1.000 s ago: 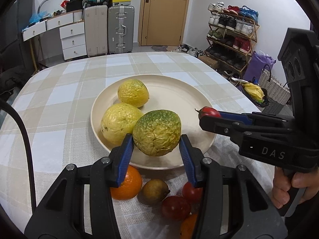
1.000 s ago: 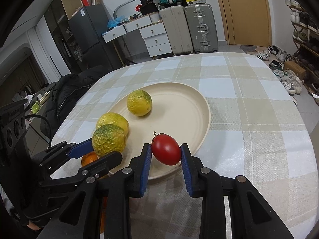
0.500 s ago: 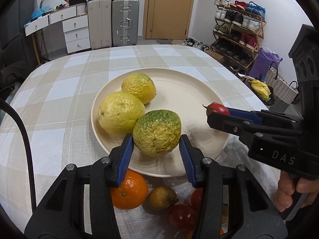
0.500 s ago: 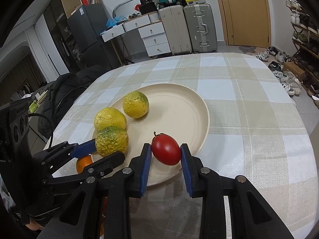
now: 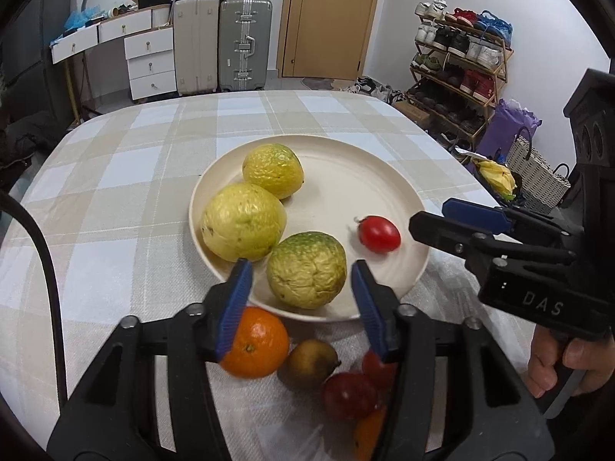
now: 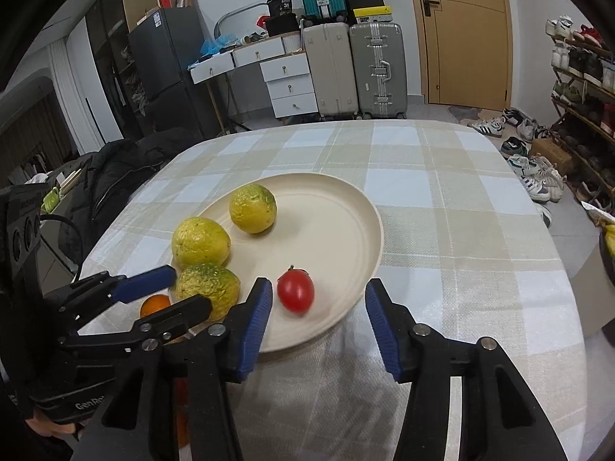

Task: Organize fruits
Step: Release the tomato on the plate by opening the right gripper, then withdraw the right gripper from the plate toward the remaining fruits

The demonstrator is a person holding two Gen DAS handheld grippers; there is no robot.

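Note:
A cream plate (image 5: 384, 165) on the checked tablecloth holds two yellow wrinkled fruits (image 5: 273, 171) (image 5: 242, 221), a green-yellow wrinkled fruit (image 5: 306, 269) and a red tomato (image 5: 378, 233). My left gripper (image 5: 300, 267) straddles the green-yellow fruit. Its jaws are opening, with a gap on each side of the fruit. In the right wrist view the tomato (image 6: 296, 294) lies on the plate (image 6: 346, 223) between the opening jaws of my right gripper (image 6: 319, 286), nearer the left pad and free of both. The right gripper (image 5: 426, 217) also shows at the plate's right rim.
Between the plate and the table's near edge lie an orange (image 5: 255, 342), a brownish fruit (image 5: 311, 357) and several small red tomatoes (image 5: 348, 393), partly under my left gripper. A hand (image 5: 557, 365) holds the right gripper's handle. Suitcases, drawers and a shoe rack stand beyond the table.
Both grippers have opened. The left one let go of the green-yellow fruit and the right one let go of the tomato; both fruits now rest on the plate.

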